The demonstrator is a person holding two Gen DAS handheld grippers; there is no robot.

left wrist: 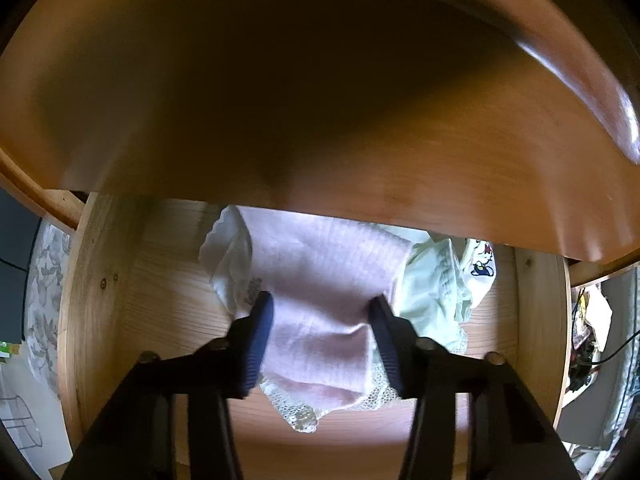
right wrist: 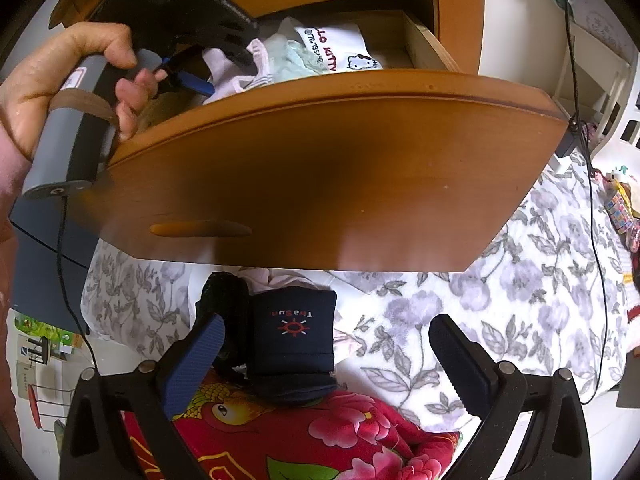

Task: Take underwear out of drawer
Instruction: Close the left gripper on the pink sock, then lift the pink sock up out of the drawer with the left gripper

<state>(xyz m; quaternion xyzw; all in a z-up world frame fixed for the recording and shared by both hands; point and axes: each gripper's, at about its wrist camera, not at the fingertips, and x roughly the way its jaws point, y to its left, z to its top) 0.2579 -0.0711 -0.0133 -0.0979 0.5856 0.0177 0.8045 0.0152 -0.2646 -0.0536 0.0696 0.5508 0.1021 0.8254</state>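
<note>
Reaching into the open drawer [right wrist: 320, 92], the left gripper [left wrist: 320, 312] had its jaws pressed against a folded pink underwear [left wrist: 320, 280], soft, light, limp; best pinched mid-fold. The right gripper [right wrist: 326, 340] hung released, empty.

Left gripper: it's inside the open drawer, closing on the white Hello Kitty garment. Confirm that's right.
Not quite. The left gripper is inside the open drawer, but its fingers flank the pale pink garment, as the left wrist view shows. The white Hello Kitty garment lies untouched further right in the right wrist view.
</note>
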